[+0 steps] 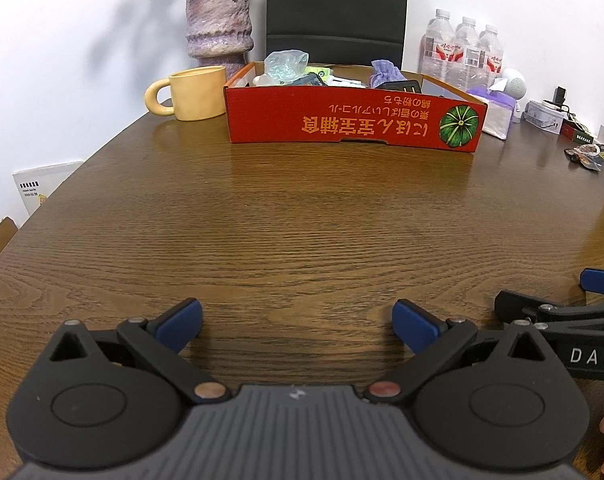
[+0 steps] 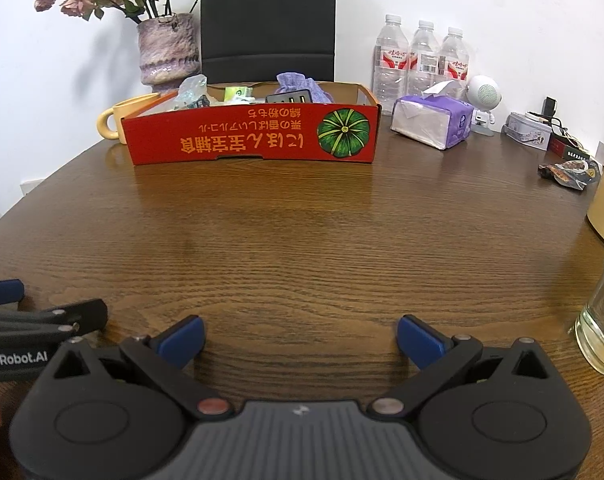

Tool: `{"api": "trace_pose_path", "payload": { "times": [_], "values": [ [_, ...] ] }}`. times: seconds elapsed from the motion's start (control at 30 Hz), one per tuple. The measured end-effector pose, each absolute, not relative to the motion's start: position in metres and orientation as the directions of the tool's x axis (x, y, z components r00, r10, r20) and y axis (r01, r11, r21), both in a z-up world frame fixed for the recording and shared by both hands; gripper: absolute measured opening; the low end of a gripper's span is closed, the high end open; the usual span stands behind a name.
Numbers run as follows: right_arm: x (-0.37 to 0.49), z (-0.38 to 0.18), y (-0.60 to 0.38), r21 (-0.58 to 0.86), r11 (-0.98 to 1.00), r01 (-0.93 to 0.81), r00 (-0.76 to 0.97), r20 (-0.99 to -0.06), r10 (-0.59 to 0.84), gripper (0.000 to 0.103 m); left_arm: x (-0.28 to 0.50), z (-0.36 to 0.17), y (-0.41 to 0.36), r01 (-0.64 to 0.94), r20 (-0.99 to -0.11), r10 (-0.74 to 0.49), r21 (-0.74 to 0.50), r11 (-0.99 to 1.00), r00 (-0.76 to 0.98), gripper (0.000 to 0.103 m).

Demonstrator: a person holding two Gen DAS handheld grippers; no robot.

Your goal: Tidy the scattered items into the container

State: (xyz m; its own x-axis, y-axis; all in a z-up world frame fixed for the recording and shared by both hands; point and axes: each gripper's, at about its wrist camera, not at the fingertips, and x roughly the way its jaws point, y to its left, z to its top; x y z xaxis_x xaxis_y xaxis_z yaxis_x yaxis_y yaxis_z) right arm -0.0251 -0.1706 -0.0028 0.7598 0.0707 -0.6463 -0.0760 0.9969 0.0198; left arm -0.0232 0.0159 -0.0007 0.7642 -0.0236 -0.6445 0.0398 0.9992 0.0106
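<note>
With both hand-held grippers, left (image 1: 297, 322) and right (image 2: 300, 338), wide open and empty, I should check the surface (image 1: 302, 220) before the box (image 1: 353, 120) at 12 o'clock.

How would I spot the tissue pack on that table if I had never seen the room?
Find the red cardboard box with the green pumpkin picture at the far side of the wooden table. Just right of it, in front of three water bottles, lies the tissue pack. It is the only soft purple-and-white packet there, with a white tissue poking out of its top.
</note>
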Motion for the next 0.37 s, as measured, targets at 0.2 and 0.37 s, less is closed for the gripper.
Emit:
{"api": "trace_pose_path", "payload": {
  "times": [0.2,0.37],
  "values": [
    [-0.0252,-0.0028,-0.17,0.019,0.997,-0.075,0.76,-0.646,0.07,0.103,-0.0228,-0.0005,0.0152,0.039,-0.645,-0.022,0.011,0.999,0.764,0.103],
    [-0.0253,-0.0028,-0.1685,0.019,0.997,-0.072,0.76,-0.646,0.068,0.103,-0.0229,-0.0006,0.0151,0.038,-0.645,-0.022,0.011,0.999,0.764,0.103]
  ]
}}
